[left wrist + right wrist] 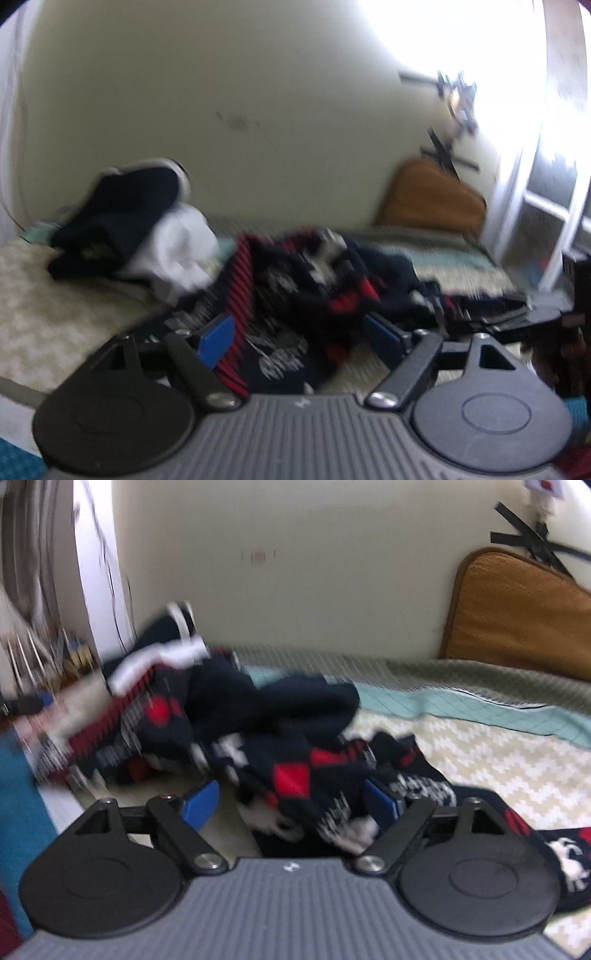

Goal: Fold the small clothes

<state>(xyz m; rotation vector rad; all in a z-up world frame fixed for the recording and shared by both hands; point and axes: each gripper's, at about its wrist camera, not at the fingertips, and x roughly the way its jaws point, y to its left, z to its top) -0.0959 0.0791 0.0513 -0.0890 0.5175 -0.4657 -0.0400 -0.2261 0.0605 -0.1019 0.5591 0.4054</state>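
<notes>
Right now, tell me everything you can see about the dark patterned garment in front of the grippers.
The dark patterned garment is navy knit with red diamonds, white motifs and a red-striped band. It lies crumpled and unfolded on the zigzag-patterned bedspread. Cloth sits between the spread blue pads of the left gripper and the right gripper, neither visibly pinching it. Motion blur hides finer detail.

Bare bedspread [498, 760] right of the heaped dark patterned clothes [280, 746]; wall [295, 572] close behind.
</notes>
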